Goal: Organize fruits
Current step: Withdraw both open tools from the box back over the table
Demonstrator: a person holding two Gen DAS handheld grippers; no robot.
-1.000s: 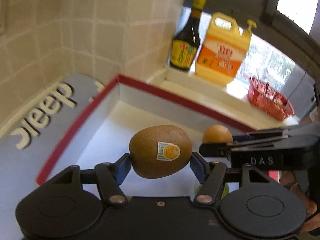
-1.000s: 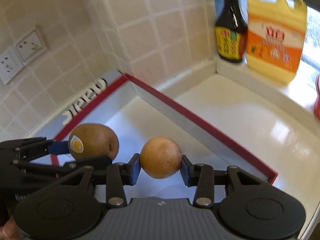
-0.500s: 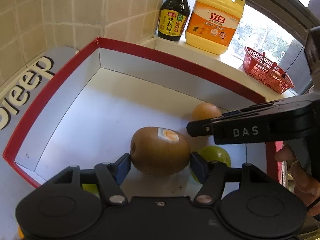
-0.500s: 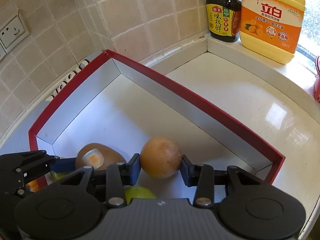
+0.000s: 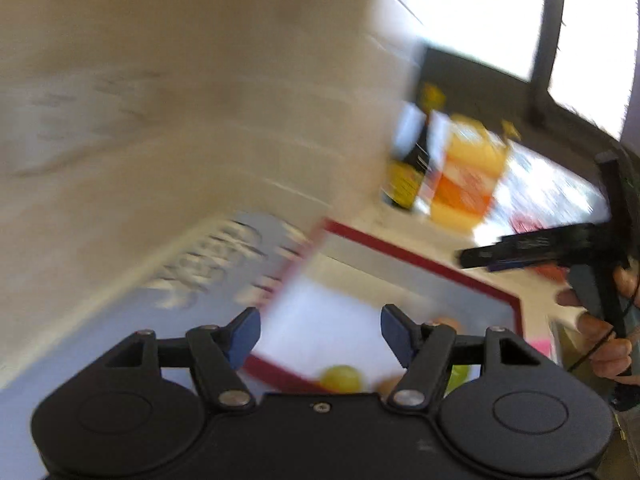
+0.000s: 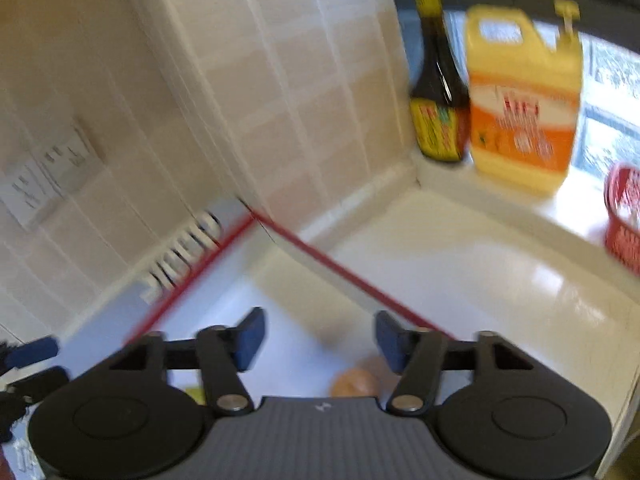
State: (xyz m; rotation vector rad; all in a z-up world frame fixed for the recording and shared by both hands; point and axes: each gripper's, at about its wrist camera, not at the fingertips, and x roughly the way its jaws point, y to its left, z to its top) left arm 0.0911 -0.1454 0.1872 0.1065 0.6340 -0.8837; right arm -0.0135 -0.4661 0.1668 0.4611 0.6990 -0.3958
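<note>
Two grippers spread, holding nothing: left gripper (image 5: 320,334), right gripper (image 6: 319,338) | orange fruit (image 6: 355,383) and green fruit (image 5: 342,377) lie in red-rimmed box (image 6: 352,276) | bottle (image 6: 438,92) and yellow jug (image 6: 524,96) labels blurred, unreadable

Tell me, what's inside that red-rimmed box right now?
In the box a yellow-green fruit shows in the left view and an orange fruit in the right. Both open grippers' bodies cover the near part, so other fruit there cannot be seen.
</note>
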